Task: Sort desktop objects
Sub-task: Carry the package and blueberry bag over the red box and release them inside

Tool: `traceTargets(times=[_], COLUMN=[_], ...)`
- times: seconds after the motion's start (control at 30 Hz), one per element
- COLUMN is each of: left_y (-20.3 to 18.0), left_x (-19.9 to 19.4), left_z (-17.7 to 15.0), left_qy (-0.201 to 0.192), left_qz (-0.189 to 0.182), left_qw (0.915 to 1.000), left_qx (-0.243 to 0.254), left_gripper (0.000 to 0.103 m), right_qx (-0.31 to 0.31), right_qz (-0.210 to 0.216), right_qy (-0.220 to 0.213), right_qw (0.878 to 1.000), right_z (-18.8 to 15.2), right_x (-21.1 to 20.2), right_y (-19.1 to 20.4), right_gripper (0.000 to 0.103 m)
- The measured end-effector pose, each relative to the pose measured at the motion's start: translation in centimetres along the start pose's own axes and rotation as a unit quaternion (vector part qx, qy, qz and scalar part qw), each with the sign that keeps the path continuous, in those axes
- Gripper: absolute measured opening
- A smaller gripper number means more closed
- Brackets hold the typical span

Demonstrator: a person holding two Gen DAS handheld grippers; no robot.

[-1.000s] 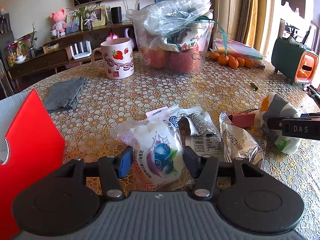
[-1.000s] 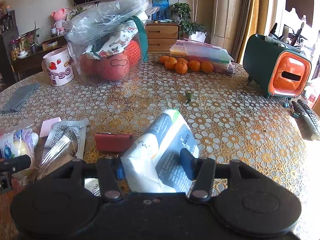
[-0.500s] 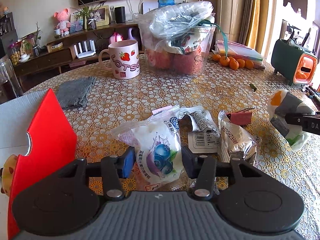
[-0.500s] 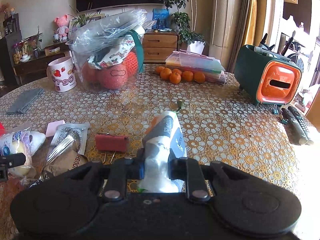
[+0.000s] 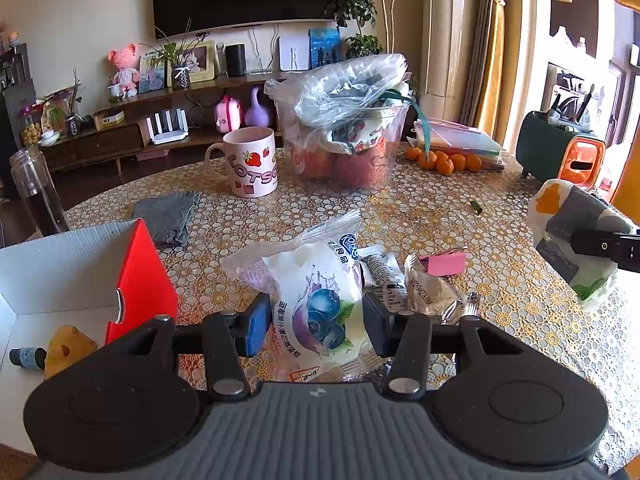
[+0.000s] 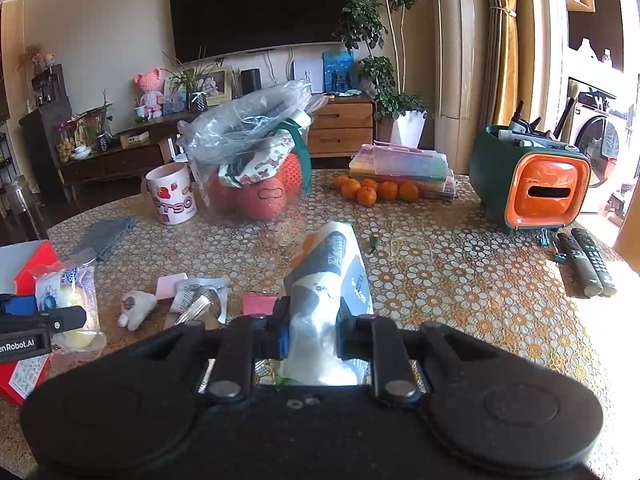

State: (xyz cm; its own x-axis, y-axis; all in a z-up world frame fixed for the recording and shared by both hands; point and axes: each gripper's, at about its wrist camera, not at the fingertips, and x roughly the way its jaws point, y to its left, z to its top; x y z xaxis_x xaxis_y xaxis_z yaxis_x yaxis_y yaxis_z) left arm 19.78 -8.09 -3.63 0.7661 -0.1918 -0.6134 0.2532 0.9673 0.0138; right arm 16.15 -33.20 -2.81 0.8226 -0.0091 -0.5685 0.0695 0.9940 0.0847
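Observation:
My left gripper (image 5: 314, 322) is shut on a blueberry snack bag (image 5: 316, 300) and holds it above the table. It also shows in the right wrist view (image 6: 68, 304). My right gripper (image 6: 310, 334) is shut on a white and grey tissue pack (image 6: 328, 280), lifted off the table; it shows in the left wrist view (image 5: 572, 240) at the right. A red and white box (image 5: 80, 276) stands open at the left with a small bottle (image 5: 26, 357) and a yellow thing (image 5: 68, 348) inside. Silver packets (image 5: 428, 292) and a pink clip (image 5: 444, 263) lie on the table.
A strawberry mug (image 5: 250, 162), a clear tub of fruit (image 5: 344, 140), a grey cloth (image 5: 168, 214), tangerines (image 6: 374, 191), a green and orange holder (image 6: 532, 184) and two remotes (image 6: 586, 262) stand around the round table. A small white toy (image 6: 136, 312) lies near the packets.
Both grippers have risen with their loads. The right gripper closed on the tissue pack and lifted it. The left gripper lifted the bag, and the open box has come into view.

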Motion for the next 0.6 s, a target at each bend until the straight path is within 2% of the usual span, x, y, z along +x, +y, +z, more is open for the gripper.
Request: traceTargets(times=[0.23, 0.6], left_y=[0.5, 3.5], left_x=[-3.7, -8.9], left_z=[0.2, -0.9], left_qy=[-0.013, -0.016], left_qz=[-0.013, -0.026], left_qw=[0.9998, 0.9989], left_qx=[-0.006, -0.035], left_gripper=[0.048, 0.048], right_qx=[-0.002, -0.006], right_qz=[0.033, 0.092], right_qy=[-0.016, -0.029], right_qw=[0.999, 0.995], right_z=[0.2, -0.3], right_x=[-3.7, -8.3], right_y=[1.5, 6.0], right_gripper=[0.020, 0.020])
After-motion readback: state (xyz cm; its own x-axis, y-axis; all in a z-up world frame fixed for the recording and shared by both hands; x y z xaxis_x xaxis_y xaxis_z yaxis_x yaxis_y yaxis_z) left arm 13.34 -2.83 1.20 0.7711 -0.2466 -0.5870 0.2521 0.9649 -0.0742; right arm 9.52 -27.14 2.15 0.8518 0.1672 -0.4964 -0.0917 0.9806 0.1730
